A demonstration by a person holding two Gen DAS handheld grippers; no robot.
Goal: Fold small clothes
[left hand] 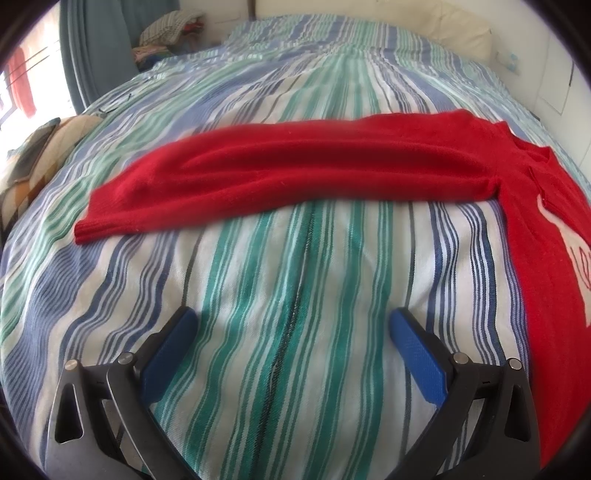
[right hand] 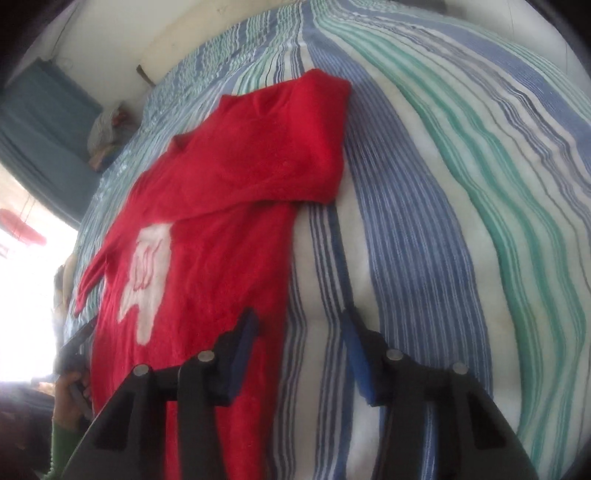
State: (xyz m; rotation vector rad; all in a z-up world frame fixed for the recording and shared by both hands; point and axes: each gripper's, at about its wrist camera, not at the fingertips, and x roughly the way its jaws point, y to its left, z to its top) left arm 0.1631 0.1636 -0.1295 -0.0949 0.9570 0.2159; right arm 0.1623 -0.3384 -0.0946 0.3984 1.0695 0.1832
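A small red sweater [right hand: 207, 229] with a white print [right hand: 147, 273] lies flat on the striped bedspread [right hand: 424, 206]. Its right sleeve [right hand: 310, 147] is folded across the chest. Its left sleeve [left hand: 280, 166] stretches out sideways in the left wrist view, with the body [left hand: 546, 236] at the right edge. My left gripper [left hand: 293, 332] is open and empty above bare bedspread [left hand: 295, 280], short of the sleeve. My right gripper [right hand: 299, 332] is open and empty, its left finger over the sweater's right edge.
A patterned cushion [left hand: 33, 162] with a dark phone lies at the bed's left edge. A pile of clothes [left hand: 166, 29] sits at the far corner by a blue curtain [left hand: 96, 48]. A pale headboard and wall stand behind. The left hand and gripper [right hand: 74, 369] show low left.
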